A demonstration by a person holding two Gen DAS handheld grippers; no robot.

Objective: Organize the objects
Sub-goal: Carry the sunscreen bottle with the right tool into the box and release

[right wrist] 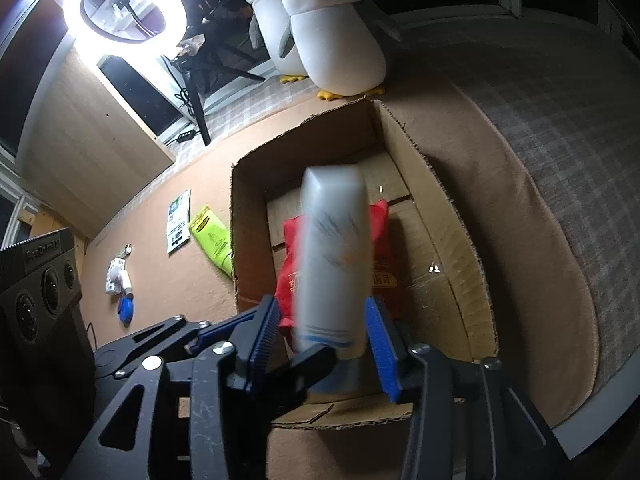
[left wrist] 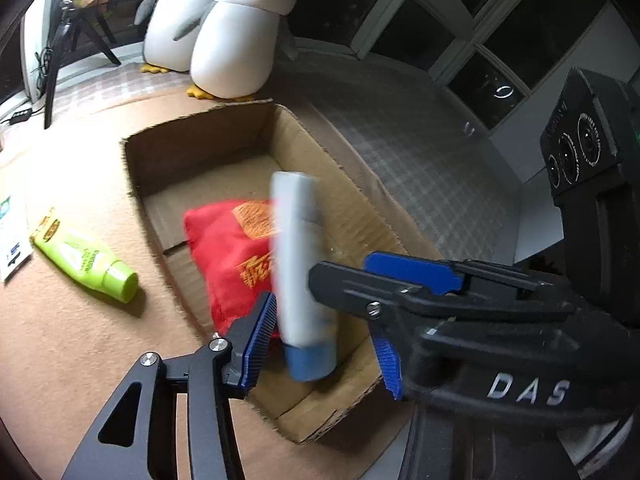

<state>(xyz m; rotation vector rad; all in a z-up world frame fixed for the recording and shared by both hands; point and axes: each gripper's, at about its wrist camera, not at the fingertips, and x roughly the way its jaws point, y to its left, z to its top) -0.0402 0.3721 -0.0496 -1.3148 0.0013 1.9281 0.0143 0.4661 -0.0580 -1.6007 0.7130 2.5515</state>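
A white tube with a blue cap (left wrist: 300, 264) hangs blurred over the open cardboard box (left wrist: 200, 136), cap end down. In the left wrist view it stands between my left gripper's (left wrist: 324, 348) wide-open blue pads, touching neither clearly. The right gripper's fingers cross in from the right. In the right wrist view the tube (right wrist: 334, 264) sits between my right gripper's (right wrist: 322, 344) blue pads, which are spread a little wider than it. A red pouch (left wrist: 228, 256) with gold print lies in the box. A green tube (left wrist: 88, 260) lies on the tan mat left of the box.
Two plush penguins (left wrist: 236, 36) stand behind the box. A white leaflet (right wrist: 179, 222) and small white and blue items (right wrist: 120, 284) lie left on the mat. A ring light (right wrist: 124, 8) and tripod stand at back left. Checked fabric (right wrist: 560, 140) spreads to the right.
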